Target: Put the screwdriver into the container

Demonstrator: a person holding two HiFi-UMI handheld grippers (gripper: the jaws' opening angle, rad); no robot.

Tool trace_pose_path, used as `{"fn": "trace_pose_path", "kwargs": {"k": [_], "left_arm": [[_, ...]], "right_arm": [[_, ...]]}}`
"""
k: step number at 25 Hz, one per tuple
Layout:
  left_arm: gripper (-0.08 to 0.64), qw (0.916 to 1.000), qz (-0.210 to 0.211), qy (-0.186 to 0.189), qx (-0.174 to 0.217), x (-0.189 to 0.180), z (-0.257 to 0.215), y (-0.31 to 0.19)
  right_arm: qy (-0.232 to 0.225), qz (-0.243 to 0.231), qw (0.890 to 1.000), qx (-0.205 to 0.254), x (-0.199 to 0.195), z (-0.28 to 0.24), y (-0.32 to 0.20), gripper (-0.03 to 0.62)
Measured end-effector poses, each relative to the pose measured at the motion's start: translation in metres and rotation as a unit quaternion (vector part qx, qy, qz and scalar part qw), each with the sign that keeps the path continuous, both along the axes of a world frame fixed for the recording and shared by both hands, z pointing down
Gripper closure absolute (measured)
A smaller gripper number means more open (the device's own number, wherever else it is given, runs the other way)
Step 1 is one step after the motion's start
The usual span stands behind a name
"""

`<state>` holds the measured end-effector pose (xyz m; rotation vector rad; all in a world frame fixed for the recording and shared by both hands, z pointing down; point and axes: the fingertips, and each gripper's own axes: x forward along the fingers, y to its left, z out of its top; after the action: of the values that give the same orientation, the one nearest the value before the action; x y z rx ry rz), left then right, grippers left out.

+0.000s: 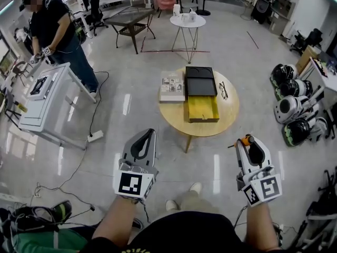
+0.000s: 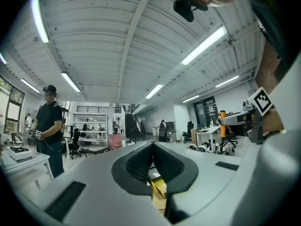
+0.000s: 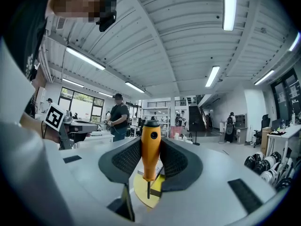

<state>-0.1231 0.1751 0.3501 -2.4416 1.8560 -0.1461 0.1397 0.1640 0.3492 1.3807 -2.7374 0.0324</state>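
An orange-handled screwdriver (image 3: pixel 150 147) stands upright, tip down, between the pads of my right gripper (image 3: pixel 150 155), which is shut on it. In the head view that gripper (image 1: pixel 246 143) hovers off the near right edge of the round wooden table (image 1: pixel 226 115), with the screwdriver (image 1: pixel 246 139) at its tip. An open yellow container (image 1: pixel 200 109) sits on the table, its black lid (image 1: pixel 200 81) just behind it. My left gripper (image 1: pixel 144 141) is shut on nothing, near the table's front left. Through its jaws I glimpse the yellow container (image 2: pixel 159 188).
A magazine (image 1: pixel 172 86) and a pair of glasses (image 1: pixel 223 90) lie on the table. A person (image 1: pixel 55 28) stands at a white desk (image 1: pixel 45 96) far left. Cables and a power strip (image 1: pixel 95 136) lie on the floor. White-and-black machines (image 1: pixel 292 109) stand at the right.
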Motion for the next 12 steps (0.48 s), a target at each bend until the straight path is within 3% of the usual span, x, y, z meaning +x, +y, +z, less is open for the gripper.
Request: {"fn": "trace_pose_path", "kwargs": {"k": [12], "left_arm": [[0.543, 0.9998, 0.006, 0.007, -0.017, 0.007, 0.015, -0.045]], "right_arm": [[0.000, -0.001, 1.000, -0.009, 0.007, 0.006, -0.040, 0.454]]}}
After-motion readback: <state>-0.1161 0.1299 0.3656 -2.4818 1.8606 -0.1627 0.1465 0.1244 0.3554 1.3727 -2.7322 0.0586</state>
